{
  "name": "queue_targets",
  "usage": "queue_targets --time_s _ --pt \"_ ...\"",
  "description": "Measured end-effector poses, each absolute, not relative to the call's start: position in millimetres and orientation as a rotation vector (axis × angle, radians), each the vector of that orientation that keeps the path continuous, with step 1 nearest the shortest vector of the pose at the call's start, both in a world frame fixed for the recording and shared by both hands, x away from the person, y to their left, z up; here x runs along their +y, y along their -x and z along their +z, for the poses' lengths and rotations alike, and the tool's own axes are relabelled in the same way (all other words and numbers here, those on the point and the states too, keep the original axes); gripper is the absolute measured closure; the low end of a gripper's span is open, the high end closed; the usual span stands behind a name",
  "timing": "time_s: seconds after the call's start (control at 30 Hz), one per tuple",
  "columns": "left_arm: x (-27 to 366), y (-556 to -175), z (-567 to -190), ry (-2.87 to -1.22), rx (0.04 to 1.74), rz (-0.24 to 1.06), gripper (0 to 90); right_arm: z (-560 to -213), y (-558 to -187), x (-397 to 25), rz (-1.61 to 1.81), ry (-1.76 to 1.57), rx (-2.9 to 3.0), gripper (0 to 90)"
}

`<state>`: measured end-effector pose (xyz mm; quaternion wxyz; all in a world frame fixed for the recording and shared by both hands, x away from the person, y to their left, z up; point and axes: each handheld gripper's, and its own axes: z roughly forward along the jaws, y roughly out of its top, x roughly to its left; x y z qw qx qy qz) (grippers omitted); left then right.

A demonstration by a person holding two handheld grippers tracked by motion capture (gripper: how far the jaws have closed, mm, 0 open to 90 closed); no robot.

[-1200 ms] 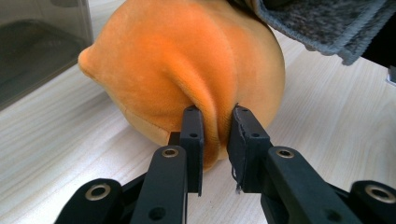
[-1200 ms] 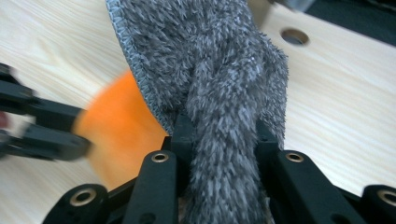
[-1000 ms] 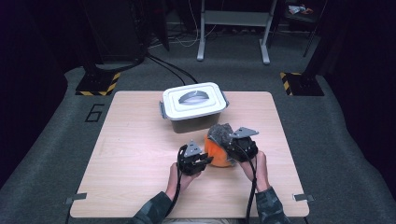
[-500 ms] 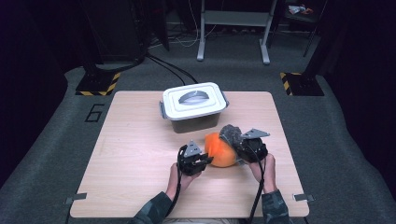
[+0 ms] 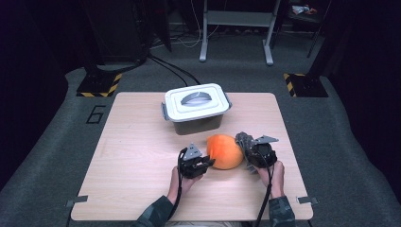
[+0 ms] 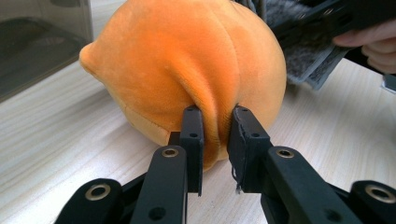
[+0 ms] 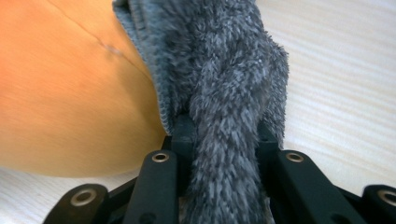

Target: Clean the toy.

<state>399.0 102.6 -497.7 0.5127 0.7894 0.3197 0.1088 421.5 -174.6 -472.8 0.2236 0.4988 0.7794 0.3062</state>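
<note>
An orange plush toy [image 5: 225, 151], rounded like a fruit with a small nub at one end, lies on the wooden bench [image 5: 137, 156] toward the person's side, right of the middle. The left tool [image 6: 215, 140] is closed on a pinched fold of the toy's fabric, low on the side facing the person; in the left gripper view the orange plush bulges between the two black jaws, which stand narrowly apart with the fold squeezed in the gap. In the high view that left tool [image 5: 206, 163] sits just left of the toy and touches it.

The right tool [image 7: 224, 135] grips a grey fluffy cloth [image 7: 229, 84]; a thick bunch of the pile fills the space between its jaws and hangs over them. The cloth lies against the right side of the toy, and its stitched edge appears to touch the orange surface, though the close view is too blurred to be sure. From above, the right tool [image 5: 246, 150] and the cloth [image 5: 244, 140] stand just right of the toy.

Behind the toy, near it but apart, sits a grey container [image 5: 197, 124] with a white lid [image 5: 196, 100] closed on top, its handle lying flat.
</note>
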Motion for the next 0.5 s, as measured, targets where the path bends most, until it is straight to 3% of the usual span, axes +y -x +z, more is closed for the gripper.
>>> queue_targets --time_s 0.27,0.5 --pt "110.9 -396.9 -512.2 -1.802 0.781 0.228 76.1 -486.5 -423.8 -177.4 0.803 -1.428 2.157 70.0" --pt "112.2 -397.1 -509.4 -1.830 0.787 0.219 76.1 -477.1 -418.2 -175.1 0.798 -1.382 2.140 69.9"
